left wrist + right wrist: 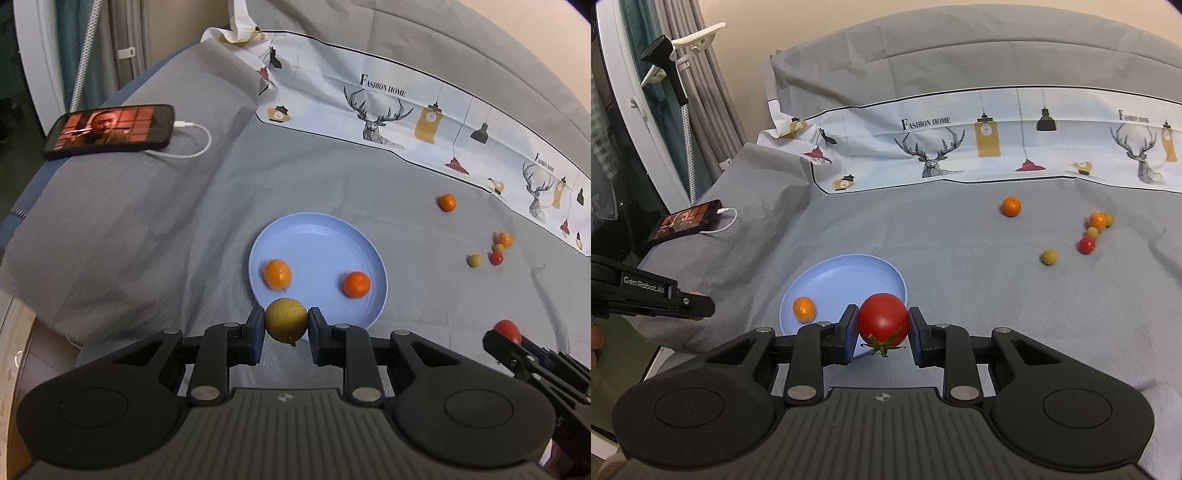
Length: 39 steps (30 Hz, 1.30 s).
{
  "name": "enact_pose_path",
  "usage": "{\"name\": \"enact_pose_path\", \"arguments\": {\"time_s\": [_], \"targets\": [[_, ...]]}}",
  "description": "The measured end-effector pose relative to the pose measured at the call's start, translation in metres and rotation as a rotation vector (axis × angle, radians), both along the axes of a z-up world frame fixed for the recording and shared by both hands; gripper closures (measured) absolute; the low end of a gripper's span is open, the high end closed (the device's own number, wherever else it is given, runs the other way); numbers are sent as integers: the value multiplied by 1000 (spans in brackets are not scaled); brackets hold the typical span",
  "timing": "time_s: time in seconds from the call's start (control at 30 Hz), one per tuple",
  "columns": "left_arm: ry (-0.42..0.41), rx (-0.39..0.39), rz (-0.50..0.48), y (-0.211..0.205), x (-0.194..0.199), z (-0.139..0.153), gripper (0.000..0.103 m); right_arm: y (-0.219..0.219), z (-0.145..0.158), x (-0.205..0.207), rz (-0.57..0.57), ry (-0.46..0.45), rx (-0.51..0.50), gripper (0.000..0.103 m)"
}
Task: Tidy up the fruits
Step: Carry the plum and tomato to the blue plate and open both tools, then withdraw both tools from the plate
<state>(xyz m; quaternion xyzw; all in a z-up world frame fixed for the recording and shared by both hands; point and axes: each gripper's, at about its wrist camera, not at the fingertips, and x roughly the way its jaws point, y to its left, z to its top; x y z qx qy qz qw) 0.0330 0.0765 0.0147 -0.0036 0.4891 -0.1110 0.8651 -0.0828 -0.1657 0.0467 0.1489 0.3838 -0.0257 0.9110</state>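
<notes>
Clearly you held both fruits pinched across their widest part, so neither could roll free over the soft bed. Your left hand-held gripper was clamped on a yellow-green round fruit, poised at the near rim of the blue plate, where two oranges already lay apart. Your right hand-held gripper was closed on a red tomato, stem downward, just short of the same plate. Both seemed headed for the plate, which served as the collecting spot. Well apart on the grey sheet, a lone orange and a small cluster of loose fruits waited, near the patterned cloth.
</notes>
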Motion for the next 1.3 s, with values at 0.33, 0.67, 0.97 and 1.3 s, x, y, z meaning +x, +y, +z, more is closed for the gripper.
{"name": "enact_pose_path", "arguments": {"time_s": [0.33,0.67,0.97,1.3], "targets": [[67,43,-35,-29,58,-43,76,10,-42,59,66,54,-38,73],[139,114,-43,-38,103,-97,76,35,-93,108,168,157,-39,73],[116,154,-69,-43,128,-118,59,46,-123,137,234,204,-78,72],[-40,180,-70,-29,90,-63,0,41,-85,132,201,142,-125,12]]}}
